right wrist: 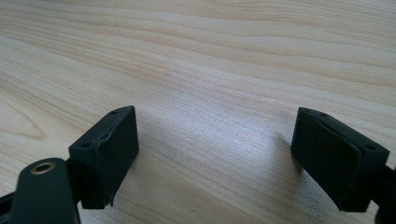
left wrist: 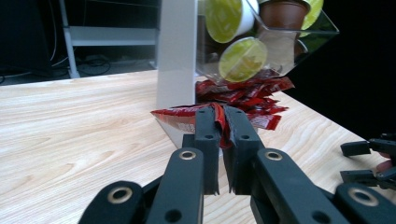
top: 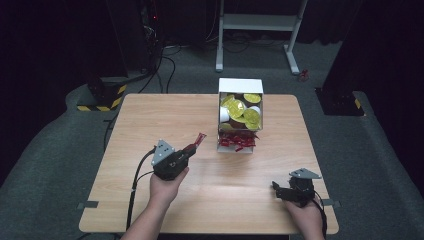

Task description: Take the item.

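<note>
The left gripper (left wrist: 223, 123) held a red sauce packet (left wrist: 187, 116) clamped in its jaws, just beside the white dispenser box (top: 240, 86); the right gripper (right wrist: 215, 154), jaws wide apart, rested well away from the box on the table (top: 150, 120).

I see a light wooden worktop (top: 150, 115) with rounded corners, lit evenly from above, standing on grey carpet (top: 50, 150). Beyond it the room is dark, with black drapes (top: 390, 40) to the right. At the back stands a white metal frame (top: 260, 22) on two feet. Black cables (top: 167, 65) trail across the floor to the left of it. A base with yellow-black hazard stripes (top: 102, 95) sits at the far left, another dark base (top: 340, 100) at the right.
</note>
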`<state>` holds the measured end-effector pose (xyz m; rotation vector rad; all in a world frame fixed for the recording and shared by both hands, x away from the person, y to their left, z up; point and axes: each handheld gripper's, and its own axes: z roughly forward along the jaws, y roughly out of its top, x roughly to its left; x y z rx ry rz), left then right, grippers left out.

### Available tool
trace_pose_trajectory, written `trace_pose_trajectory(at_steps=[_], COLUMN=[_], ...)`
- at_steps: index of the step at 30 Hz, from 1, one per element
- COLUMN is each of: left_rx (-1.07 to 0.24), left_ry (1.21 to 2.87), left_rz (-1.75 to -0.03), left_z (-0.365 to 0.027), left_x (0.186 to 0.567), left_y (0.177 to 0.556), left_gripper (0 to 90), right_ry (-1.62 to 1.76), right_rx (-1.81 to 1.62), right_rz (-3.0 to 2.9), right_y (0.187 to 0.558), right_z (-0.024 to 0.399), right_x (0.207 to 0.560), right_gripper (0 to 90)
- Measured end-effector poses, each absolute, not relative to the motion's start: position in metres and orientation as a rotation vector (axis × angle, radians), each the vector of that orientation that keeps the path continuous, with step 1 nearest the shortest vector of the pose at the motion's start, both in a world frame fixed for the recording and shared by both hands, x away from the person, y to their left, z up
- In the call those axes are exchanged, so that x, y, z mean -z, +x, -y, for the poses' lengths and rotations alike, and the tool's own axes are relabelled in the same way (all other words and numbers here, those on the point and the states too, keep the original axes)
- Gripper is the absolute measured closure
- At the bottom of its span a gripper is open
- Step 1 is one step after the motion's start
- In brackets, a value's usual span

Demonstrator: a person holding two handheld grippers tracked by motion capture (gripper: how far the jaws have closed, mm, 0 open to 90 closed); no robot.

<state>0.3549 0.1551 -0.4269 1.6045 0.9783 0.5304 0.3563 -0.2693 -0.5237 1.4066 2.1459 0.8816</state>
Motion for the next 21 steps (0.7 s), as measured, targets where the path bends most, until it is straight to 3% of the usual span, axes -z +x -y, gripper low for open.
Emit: trace_pose_trajectory(at_steps=[21], left_rx=[-0.602], left_ry=[1.574], left_rz=[-1.053], left_z=[-0.194], left_x=[0.425], left_y=[0.363], left_gripper=[84.7], right_ry=[1.407], right_rx=[-0.880], right_rz=[-2.145], right_y=[0.356], right_z=[0.269], right_x=[0.524], right_gripper=[15.1])
